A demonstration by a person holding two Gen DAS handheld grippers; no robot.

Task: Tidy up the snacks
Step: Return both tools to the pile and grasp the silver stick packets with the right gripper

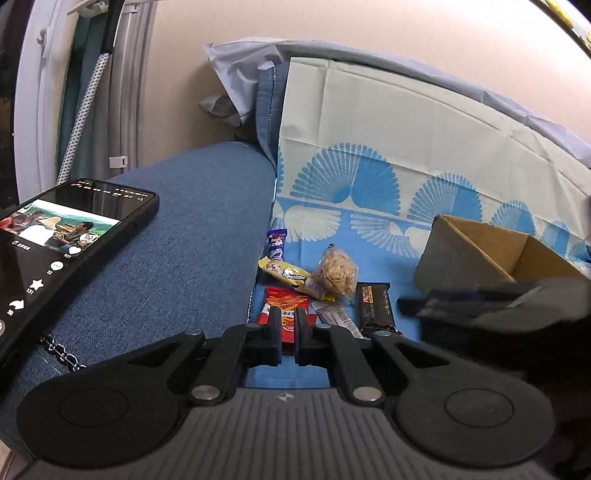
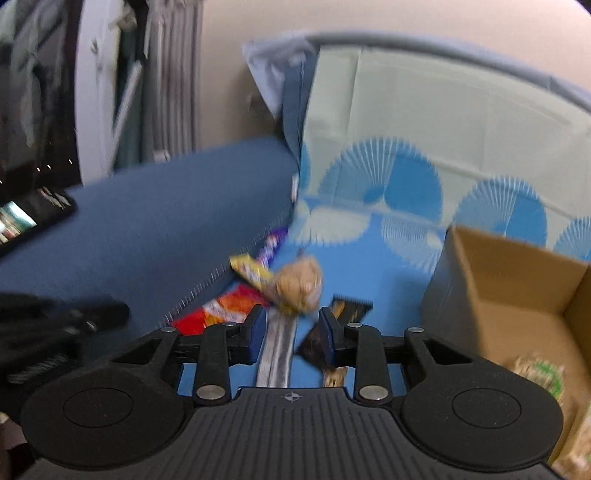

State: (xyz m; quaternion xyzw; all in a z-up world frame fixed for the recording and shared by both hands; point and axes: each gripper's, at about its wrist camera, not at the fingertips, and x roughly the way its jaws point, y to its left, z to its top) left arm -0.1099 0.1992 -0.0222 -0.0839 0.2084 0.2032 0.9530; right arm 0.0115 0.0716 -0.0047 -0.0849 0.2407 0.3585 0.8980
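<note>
cloth (image 1: 369, 258): blue, white fan pattern
cushion (image 1: 177, 240): denim blue
box (image 1: 491, 251): brown
snack bar (image 1: 375, 306): black

Place: home living room
Landmark: blue sofa (image 1: 166, 236)
On sofa arm: phone (image 1: 62, 254)
Behind sofa: curtains (image 1: 122, 85), plain wall (image 1: 406, 33)
On seat: patterned sheet (image 1: 406, 147)

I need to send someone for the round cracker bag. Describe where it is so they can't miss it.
Start at the cardboard box on the blue fan-patterned cloth; the snacks lie to its left beside the blue cushion. The cracker bag is the clear, lumpy, beige pouch among flat printed wrappers, touching the yellow bar.
</note>
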